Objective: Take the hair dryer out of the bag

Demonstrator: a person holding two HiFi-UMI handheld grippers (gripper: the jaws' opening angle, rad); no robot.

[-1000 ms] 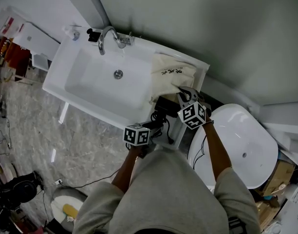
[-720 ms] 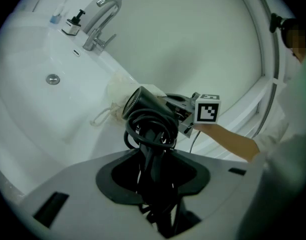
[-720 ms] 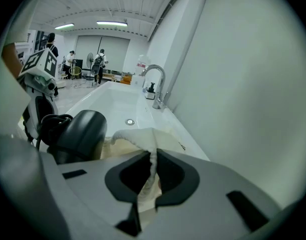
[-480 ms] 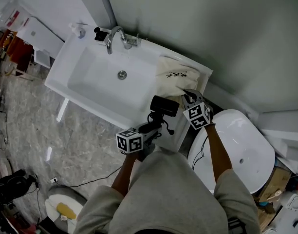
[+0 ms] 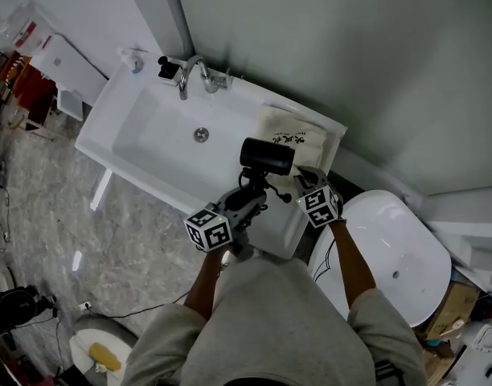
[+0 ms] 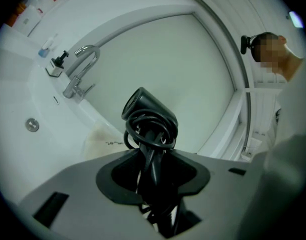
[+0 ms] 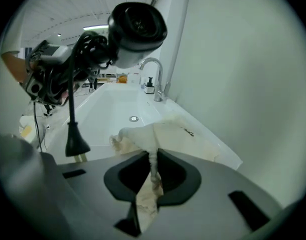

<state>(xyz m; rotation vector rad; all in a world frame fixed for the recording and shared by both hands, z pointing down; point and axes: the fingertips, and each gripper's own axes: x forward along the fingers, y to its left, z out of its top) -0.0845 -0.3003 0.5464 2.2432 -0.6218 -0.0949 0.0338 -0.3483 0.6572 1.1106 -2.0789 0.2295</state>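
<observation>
The black hair dryer [image 5: 267, 156] is up in the air above the sink counter, clear of the cream cloth bag [image 5: 291, 135]. My left gripper [image 5: 252, 193] is shut on its handle and coiled cord [image 6: 149, 134]; the plug [image 7: 75, 142] dangles below. In the left gripper view the dryer [image 6: 145, 109] stands upright straight ahead. The bag lies flat on the counter's right end. My right gripper [image 5: 304, 175] pinches a fold of the bag's cloth [image 7: 152, 156]; its jaws have just been opening slightly, and the cloth is still between them.
A white sink [image 5: 133, 147] with a chrome faucet [image 5: 196, 72] fills the counter left of the bag. A small dispenser [image 5: 167, 67] stands by the faucet. A white oval fixture [image 5: 399, 248] sits at the right. The wall runs close behind.
The left gripper has raised the hair dryer up out of the bag's mouth and tipped it upright. The right gripper has kept its pinch on the bag, sinking a little.
</observation>
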